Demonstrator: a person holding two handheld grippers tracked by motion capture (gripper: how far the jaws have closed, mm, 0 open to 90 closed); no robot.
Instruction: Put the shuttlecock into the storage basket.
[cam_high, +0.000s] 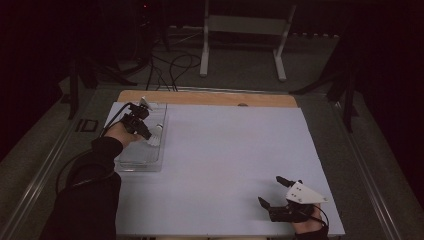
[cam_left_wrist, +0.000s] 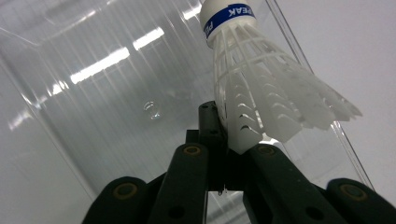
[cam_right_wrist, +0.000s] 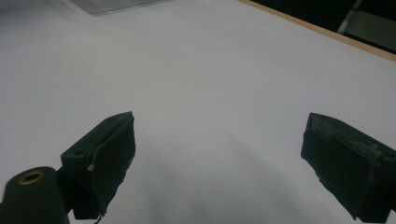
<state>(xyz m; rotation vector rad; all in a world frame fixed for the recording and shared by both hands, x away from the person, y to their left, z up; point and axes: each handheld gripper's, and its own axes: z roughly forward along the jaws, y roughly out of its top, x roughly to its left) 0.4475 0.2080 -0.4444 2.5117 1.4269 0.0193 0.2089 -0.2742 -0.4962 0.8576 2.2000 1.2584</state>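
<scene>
Care suits this step: left gripper (cam_left_wrist: 227, 151) pinching white plastic shuttlecock (cam_left_wrist: 261, 88) should lower gently into far-left clear plastic tray (cam_high: 150, 162); right gripper (cam_right_wrist: 224, 163) rests spread.

Tray (cam_high: 131, 164) at the bench's (cam_high: 225, 150) left edge; shuttlecock (cam_high: 156, 136) inside the tray, at the left gripper (cam_high: 146, 132); right gripper (cam_high: 272, 192) over the near right corner.

I see a glossy clear plastic tray (cam_left_wrist: 93, 70) catching streaked glare. The shuttlecock (cam_left_wrist: 261, 88) has a white plastic skirt, matt and ribbed. The surface (cam_right_wrist: 210, 70) looks smooth, matt white, perhaps paper. My right fingers (cam_right_wrist: 105, 154) wear rough black padding.
</scene>
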